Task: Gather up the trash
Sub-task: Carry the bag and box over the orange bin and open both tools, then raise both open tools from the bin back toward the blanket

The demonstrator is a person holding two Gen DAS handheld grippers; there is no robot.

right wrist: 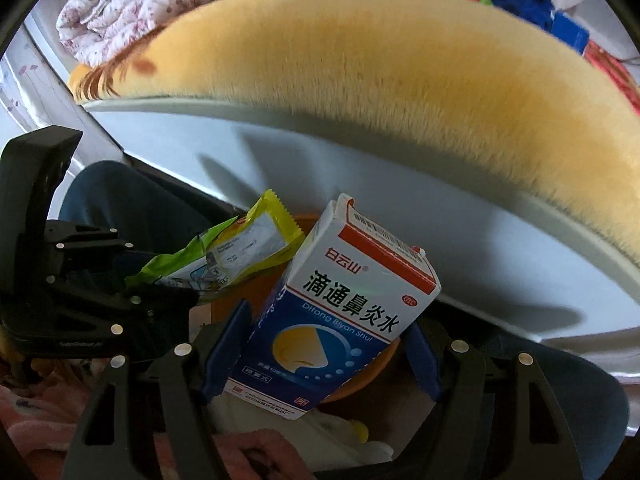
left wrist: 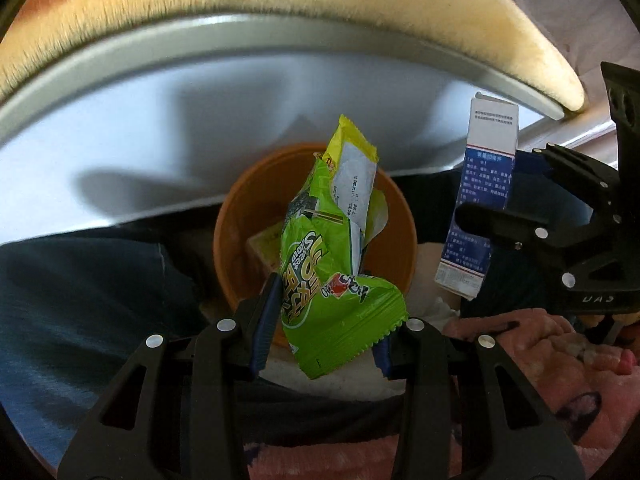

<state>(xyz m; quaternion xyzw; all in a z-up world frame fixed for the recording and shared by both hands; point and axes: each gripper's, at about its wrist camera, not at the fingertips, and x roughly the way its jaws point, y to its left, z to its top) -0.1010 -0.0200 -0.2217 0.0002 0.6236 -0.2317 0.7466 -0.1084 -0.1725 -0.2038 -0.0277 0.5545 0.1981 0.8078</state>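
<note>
My left gripper (left wrist: 324, 320) is shut on a crumpled green snack wrapper (left wrist: 332, 264) and holds it above an orange bin (left wrist: 236, 216). The wrapper also shows in the right wrist view (right wrist: 232, 252). My right gripper (right wrist: 320, 344) is shut on a blue and white medicine box (right wrist: 340, 312), also over the orange bin (right wrist: 372, 372). In the left wrist view the box (left wrist: 480, 200) hangs to the right of the bin, held by the right gripper (left wrist: 500, 220). A pale item lies inside the bin.
A white bed frame (left wrist: 160, 128) with a yellow plush blanket (right wrist: 380, 80) runs behind the bin. Dark blue trouser legs (left wrist: 80, 280) flank the bin. Pink fabric (left wrist: 540, 360) lies at the lower right. Floral bedding (right wrist: 120, 0) is piled on the bed.
</note>
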